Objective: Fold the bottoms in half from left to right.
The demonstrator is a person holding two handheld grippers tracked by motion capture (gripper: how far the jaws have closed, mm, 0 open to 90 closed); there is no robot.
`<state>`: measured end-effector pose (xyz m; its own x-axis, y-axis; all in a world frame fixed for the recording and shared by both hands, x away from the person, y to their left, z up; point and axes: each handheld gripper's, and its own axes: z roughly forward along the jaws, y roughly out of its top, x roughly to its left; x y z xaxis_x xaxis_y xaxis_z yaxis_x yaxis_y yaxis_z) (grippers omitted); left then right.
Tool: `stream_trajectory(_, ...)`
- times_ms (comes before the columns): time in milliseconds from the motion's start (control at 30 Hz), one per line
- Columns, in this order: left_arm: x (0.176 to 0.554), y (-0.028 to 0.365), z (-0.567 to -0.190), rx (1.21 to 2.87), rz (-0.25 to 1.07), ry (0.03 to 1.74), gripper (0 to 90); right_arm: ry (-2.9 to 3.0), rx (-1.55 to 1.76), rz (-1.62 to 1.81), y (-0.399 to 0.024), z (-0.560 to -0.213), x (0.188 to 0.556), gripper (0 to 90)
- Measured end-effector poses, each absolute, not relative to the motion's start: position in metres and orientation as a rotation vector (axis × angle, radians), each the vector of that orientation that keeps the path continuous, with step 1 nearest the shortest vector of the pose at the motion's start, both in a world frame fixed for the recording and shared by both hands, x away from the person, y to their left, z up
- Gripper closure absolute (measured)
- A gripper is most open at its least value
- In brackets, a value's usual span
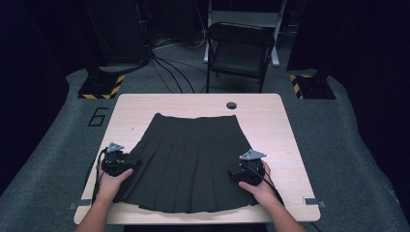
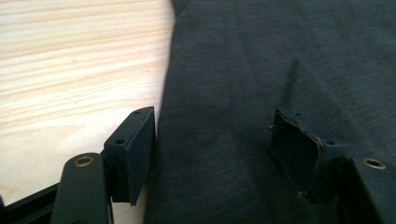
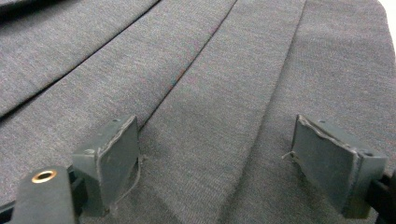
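Dark pleated skirt [image 1: 186,154] lies flat on the surface [image 1: 270,121], no fold made yet. Left hand-held gripper [image 2: 212,149] is wide, straddling the skirt's side edge, nothing pinched. Right hand-held gripper [image 3: 215,161] is wide over the pleats. Grab and fold remain. No containers.

I read one number: a large dark "6" [image 1: 99,116] marked on the grey floor [image 1: 58,140] just left of my table's far left corner. Yellow-and-black hazard stripes edge two black base plates, one [image 1: 101,86] behind that number, one [image 1: 312,86] off the far right corner.
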<state>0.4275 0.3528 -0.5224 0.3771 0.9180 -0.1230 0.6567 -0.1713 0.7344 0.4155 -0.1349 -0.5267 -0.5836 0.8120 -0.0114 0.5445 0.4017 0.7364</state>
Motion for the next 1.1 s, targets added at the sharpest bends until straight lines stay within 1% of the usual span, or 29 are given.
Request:
stream_trajectory(100, 0.427, 0.349, -0.522, 1.921, 0.452, 1.356, 29.1, 2.294, 1.17, 1.0, -0.135, -0.527, 0.415, 14.8)
stream_trajectory(200, 0.427, 0.348, -0.522, 1.927, 0.467, 1.358, 30.1, 2.294, 1.169, 1.0, -0.135, -0.527, 0.416, 14.8)
stream_trajectory(367, 0.425, 0.345, -0.524, 1.922, 0.541, 1.361, 39.7, 2.294, 1.169, 1.0, -0.135, -0.527, 0.415, 14.8)
stream_trajectory(433, 0.424, 0.345, -0.524, 1.924, 0.538, 1.356, 42.0, 2.294, 1.174, 1.001, -0.135, -0.527, 0.415, 14.8)
stream_trajectory(567, 0.422, 0.342, -0.527, 1.902, 0.576, 1.346, 46.3, 2.294, 1.173, 1.0, -0.135, -0.527, 0.415, 14.8)
stream_trajectory(667, 0.421, 0.342, -0.527, 1.905, 0.567, 1.341, 48.7, 2.294, 1.173, 1.0, -0.135, -0.527, 0.415, 14.8)
stream_trajectory(833, 0.42, 0.339, -0.527, 1.895, 0.556, 1.333, 58.7, 2.294, 1.174, 1.001, -0.135, -0.527, 0.415, 14.8)
stream_trajectory(933, 0.42, 0.337, -0.526, 1.895, 0.542, 1.329, 66.1, 2.294, 1.175, 1.002, -0.135, -0.527, 0.415, 14.8)
stream_trajectory(1100, 0.421, 0.338, -0.525, 1.875, 0.498, 1.349, 75.8, 2.295, 1.172, 1.001, -0.135, -0.527, 0.415, 14.8)
